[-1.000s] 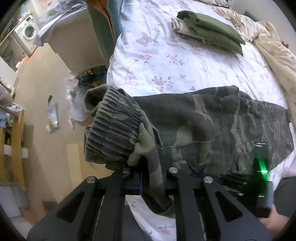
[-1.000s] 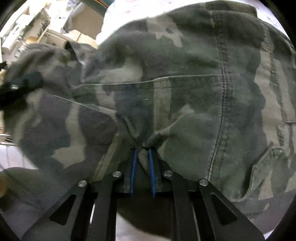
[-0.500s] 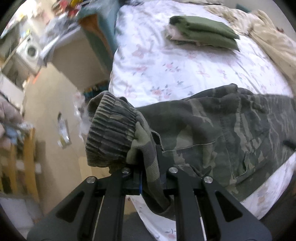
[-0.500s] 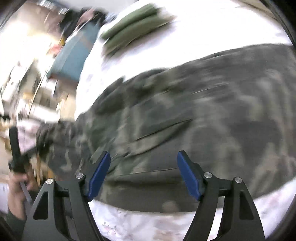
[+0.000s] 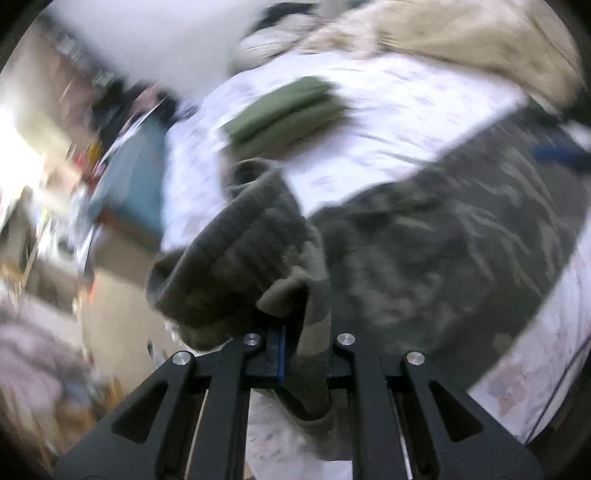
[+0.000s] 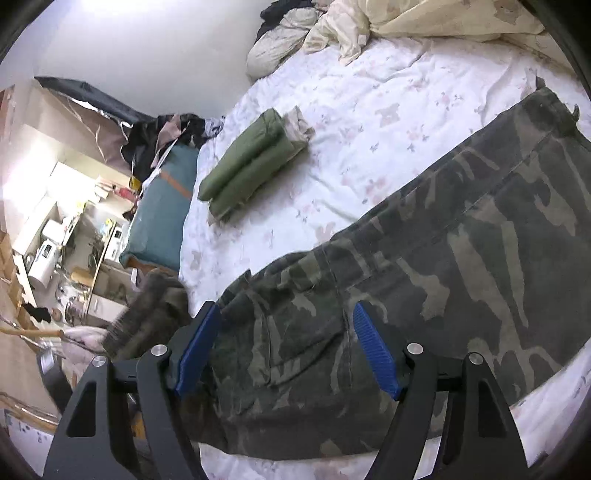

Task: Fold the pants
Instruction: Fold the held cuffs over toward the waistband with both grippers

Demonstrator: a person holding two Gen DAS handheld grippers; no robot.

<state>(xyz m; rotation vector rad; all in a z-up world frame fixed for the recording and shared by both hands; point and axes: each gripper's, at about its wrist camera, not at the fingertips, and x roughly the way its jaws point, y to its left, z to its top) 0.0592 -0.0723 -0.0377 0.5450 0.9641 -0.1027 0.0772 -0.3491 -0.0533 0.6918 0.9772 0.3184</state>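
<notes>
Counts: 1 pair of camouflage cotton pants (image 6: 424,266) with ribbed knit cuff. 1 stack of folded olive-green garments (image 6: 247,166). 1 bed with white floral sheet (image 6: 369,110). 1 crumpled cream duvet (image 6: 424,18). 1 teal upholstered box (image 6: 162,214) beside the bed. 2 black tools with blue pads: left (image 5: 295,347), right (image 6: 284,350).

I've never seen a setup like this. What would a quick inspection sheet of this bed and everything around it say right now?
Surface: bed with a floral sheet, rumpled.
Job's things: camouflage pants spread across the sheet; the ribbed cuff is lifted.
Clutter: folded green garment on the sheet; cream duvet bunched at the far end.
Grippers: left gripper shut on the pants near the cuff; right gripper open above the pants, its jaws have just been opening, nothing pinched.
Cables: nothing seen.
Surroundings: teal bag beside the bed, crowded shelves beyond.
</notes>
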